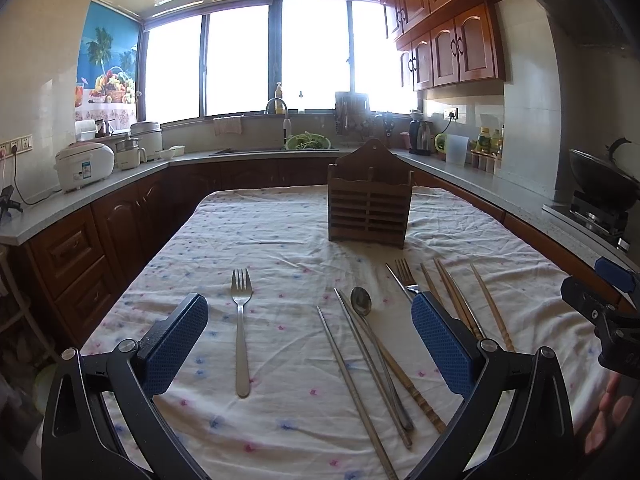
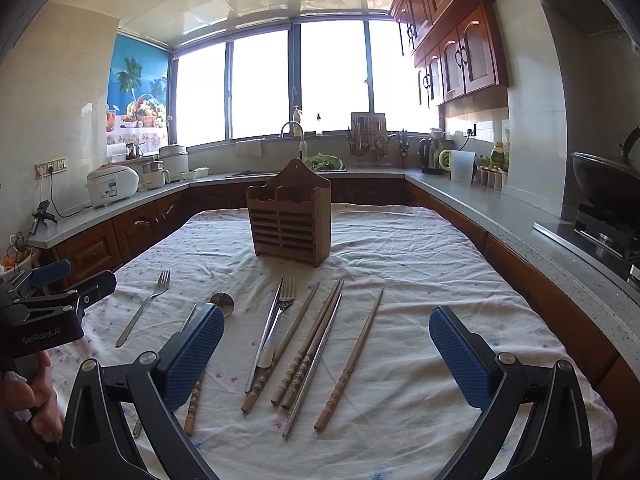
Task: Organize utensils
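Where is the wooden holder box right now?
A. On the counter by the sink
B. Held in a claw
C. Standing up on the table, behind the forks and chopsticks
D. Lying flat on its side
C: the wooden holder box stands upright on the tablecloth, beyond the fork and chopsticks; no claw touches it.

The right wrist view shows "GenRobot.AI" in pale letters on the black body of the left gripper (image 2: 60,280), at the picture's left edge; the rice cooker (image 2: 112,187) on the counter's left side carries a label too small to read.
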A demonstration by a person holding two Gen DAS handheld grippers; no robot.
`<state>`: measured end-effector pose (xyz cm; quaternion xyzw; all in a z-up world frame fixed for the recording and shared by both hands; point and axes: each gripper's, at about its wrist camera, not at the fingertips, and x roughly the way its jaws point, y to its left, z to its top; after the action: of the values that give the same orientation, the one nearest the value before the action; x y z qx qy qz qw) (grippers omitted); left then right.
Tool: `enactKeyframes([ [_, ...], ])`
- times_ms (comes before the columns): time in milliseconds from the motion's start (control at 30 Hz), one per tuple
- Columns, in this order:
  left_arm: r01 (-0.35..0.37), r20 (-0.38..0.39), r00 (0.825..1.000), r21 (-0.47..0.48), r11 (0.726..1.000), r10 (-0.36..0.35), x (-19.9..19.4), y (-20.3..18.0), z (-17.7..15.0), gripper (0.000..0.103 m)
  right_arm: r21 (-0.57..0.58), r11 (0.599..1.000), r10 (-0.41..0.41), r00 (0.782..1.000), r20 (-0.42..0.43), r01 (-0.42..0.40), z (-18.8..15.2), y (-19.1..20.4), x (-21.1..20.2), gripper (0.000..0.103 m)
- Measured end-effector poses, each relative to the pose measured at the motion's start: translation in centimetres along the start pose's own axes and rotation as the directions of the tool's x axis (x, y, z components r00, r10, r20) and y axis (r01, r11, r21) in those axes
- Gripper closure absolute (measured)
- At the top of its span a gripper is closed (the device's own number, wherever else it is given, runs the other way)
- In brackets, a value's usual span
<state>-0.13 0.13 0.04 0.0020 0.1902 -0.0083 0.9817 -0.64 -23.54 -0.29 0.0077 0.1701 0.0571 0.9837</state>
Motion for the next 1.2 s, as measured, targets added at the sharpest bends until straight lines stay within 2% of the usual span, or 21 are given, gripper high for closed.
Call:
enactKeyframes([
  [1000,0.008,-0.005,1.0,-0.003,1.0,-0.008,0.1,0.0,0.6,0.0,0.01,1.0,0.012,1.0,-0.001,-0.012,0.0,0.1,0.0,0.0],
  [1200,0.047,-0.046,0.998,-0.017,0.999,-0.047,0.9,0.3,0.2,0.0,0.026,0.999,0.029,0.999,-0.021,-0.028,0.2,-0.1,0.6,0.0],
])
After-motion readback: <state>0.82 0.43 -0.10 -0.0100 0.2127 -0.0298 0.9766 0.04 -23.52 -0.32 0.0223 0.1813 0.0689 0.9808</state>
